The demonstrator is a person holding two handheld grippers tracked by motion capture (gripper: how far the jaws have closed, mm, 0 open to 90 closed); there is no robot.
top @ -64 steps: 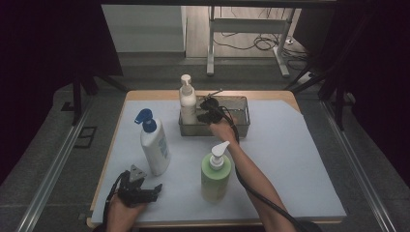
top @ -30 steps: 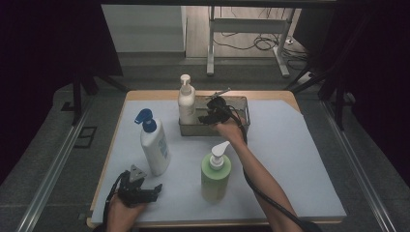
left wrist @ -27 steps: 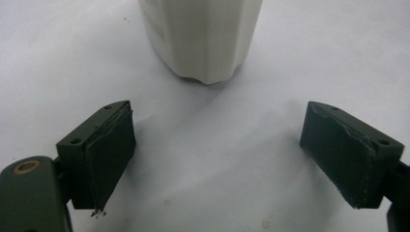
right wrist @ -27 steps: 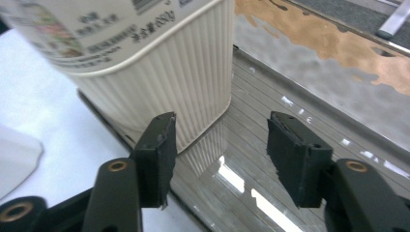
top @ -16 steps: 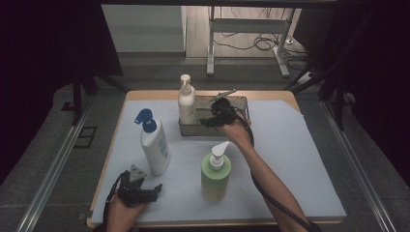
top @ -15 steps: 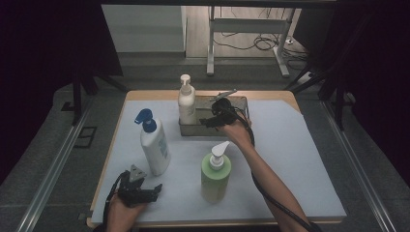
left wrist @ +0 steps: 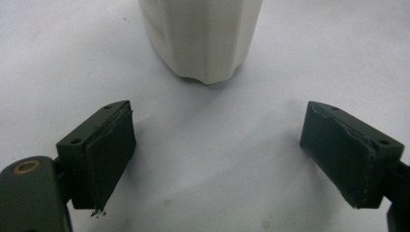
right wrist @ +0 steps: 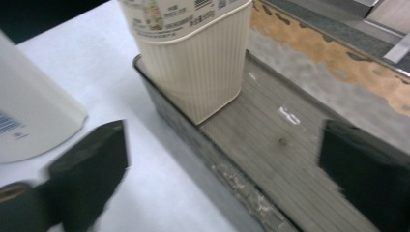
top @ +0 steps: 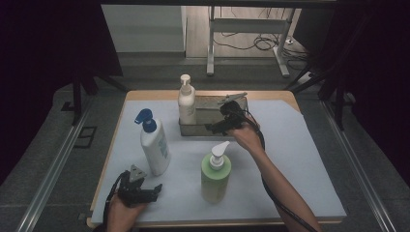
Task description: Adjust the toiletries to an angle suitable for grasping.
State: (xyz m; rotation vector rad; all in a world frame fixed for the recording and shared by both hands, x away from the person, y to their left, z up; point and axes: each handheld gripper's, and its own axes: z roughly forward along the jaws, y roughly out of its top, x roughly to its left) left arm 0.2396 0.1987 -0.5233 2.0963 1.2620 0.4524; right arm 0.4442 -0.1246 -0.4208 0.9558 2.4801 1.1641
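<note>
1. The right gripper [top: 227, 122] hangs at the front wall of the grey metal tray [top: 212, 129], its jaws spread wide after just opening, with nothing between them.
2. In the right gripper view the cream ribbed pump bottle [right wrist: 191, 58] stands upright in the tray's end, apart from both jaws; placing it looks finished.
3. The next move likely calls for reaching the green pump bottle [top: 216, 172] nearby on the white mat [top: 300, 159].
4. The left gripper [top: 138, 190] rests with jaws apart, empty, just short of the white bottle with the blue pump [top: 153, 143].
</note>
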